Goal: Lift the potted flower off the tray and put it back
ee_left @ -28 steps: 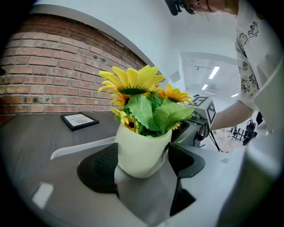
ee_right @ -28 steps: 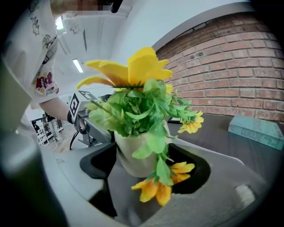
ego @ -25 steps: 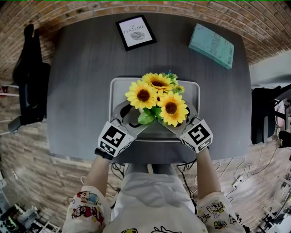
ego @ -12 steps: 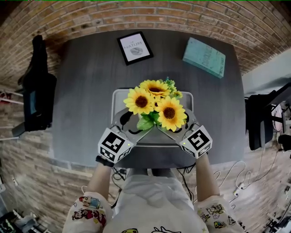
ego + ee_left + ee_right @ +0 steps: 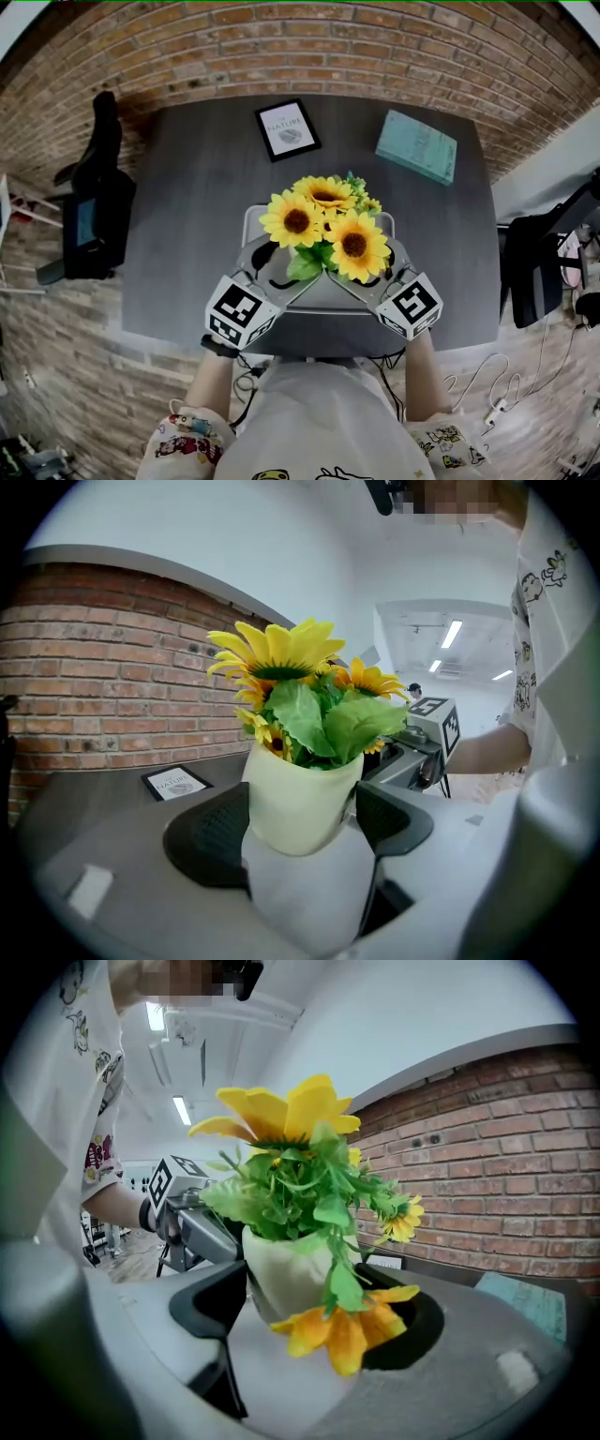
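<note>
Yellow sunflower heads crown the potted flower (image 5: 323, 225), which hangs between both claws over the grey tray (image 5: 250, 217) at the near middle of the dark bench (image 5: 178, 216). The left claw (image 5: 300, 822) is clenched on the cream pot, with a black pad pressed to each flank. The right claw (image 5: 309, 1312) grasps the same pot from the opposite side. One of its pads lies flat against the wall; the other is half hidden behind a drooping bloom, so contact there is likely but not plain to see.

I judge this to be the lifting half of the task. In both gripper views the bench lies well below the pot, which suggests the base is clear of the tray. From the head view the blooms cover the base, so the gap itself cannot be confirmed.

The return comes next. It calls for both claws to sink together at an even pace, keeping the pot upright and centred inside the tray's rim. Neither claw should let go until the base sits flat. Uneven lowering would tip the top-heavy bouquet towards one side.
</note>
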`<action>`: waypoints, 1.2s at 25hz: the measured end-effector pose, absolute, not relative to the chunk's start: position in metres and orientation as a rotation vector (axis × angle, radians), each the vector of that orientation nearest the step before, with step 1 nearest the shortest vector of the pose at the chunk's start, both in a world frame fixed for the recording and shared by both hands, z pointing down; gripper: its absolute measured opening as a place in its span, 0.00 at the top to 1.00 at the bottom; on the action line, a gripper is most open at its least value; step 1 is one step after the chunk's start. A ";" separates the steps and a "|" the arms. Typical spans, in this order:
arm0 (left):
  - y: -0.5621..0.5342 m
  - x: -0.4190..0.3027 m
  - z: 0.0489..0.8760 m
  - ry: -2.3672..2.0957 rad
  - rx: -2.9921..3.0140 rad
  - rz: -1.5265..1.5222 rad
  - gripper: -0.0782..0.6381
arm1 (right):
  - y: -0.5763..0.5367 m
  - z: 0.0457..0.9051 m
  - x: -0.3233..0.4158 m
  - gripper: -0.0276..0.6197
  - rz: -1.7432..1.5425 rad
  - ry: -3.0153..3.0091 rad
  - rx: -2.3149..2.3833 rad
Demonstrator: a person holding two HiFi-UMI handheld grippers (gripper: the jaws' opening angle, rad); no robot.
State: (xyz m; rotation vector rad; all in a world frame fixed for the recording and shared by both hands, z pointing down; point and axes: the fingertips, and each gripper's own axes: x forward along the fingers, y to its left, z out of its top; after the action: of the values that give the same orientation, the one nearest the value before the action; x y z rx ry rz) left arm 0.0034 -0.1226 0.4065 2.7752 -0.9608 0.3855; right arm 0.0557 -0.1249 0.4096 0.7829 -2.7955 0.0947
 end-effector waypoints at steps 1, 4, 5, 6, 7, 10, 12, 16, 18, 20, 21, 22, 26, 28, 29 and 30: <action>-0.120 0.004 0.402 -0.966 2.776 0.387 0.37 | -0.122 0.405 0.056 0.39 0.090 -2.800 0.780; -0.108 0.006 0.389 -0.989 2.777 0.385 0.37 | -0.111 0.393 0.059 0.39 0.082 -2.817 0.767; -0.104 0.007 0.385 -0.998 2.781 0.382 0.37 | -0.107 0.389 0.059 0.39 0.074 -2.823 0.764; -0.101 0.007 0.381 -1.005 2.787 0.377 0.37 | -0.104 0.385 0.060 0.39 0.060 -2.826 0.763; -0.098 0.008 0.377 -1.010 2.792 0.375 0.37 | -0.101 0.381 0.060 0.39 0.045 -2.827 0.762; -0.088 0.009 0.366 -1.023 2.801 0.380 0.37 | -0.092 0.368 0.061 0.39 0.002 -2.820 0.757; -0.085 0.009 0.360 -1.036 2.801 0.383 0.37 | -0.089 0.362 0.061 0.39 -0.009 -2.822 0.752; -0.082 0.009 0.353 -1.046 2.796 0.372 0.37 | -0.087 0.354 0.062 0.39 -0.019 -2.827 0.742; -0.081 0.010 0.350 -1.045 2.794 0.364 0.37 | -0.085 0.350 0.062 0.39 -0.027 -2.826 0.739; -0.081 0.010 0.348 -1.046 2.795 0.353 0.37 | -0.085 0.348 0.063 0.39 -0.034 -2.827 0.738; -0.080 0.011 0.347 -1.048 2.794 0.349 0.37 | -0.084 0.347 0.063 0.39 -0.034 -2.828 0.736; -0.079 0.010 0.346 -1.050 2.792 0.346 0.37 | -0.084 0.346 0.063 0.39 -0.033 -2.828 0.734; -0.076 0.011 0.343 -1.053 2.779 0.344 0.37 | -0.081 0.342 0.064 0.39 -0.038 -2.829 0.726; -0.075 0.011 0.341 -1.052 2.776 0.335 0.37 | -0.080 0.340 0.064 0.40 -0.036 -2.830 0.726; -0.075 0.011 0.340 -1.051 2.775 0.332 0.37 | -0.079 0.340 0.064 0.40 -0.032 -2.832 0.727; -0.074 0.011 0.339 -1.049 2.775 0.331 0.37 | -0.079 0.339 0.064 0.40 -0.030 -2.835 0.729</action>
State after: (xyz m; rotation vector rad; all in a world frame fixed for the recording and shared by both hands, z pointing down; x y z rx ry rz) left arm 0.0108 -0.0742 0.3395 2.7746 -1.0491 0.3307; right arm 0.0638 -0.0786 0.3390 0.7286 -2.8346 -0.0296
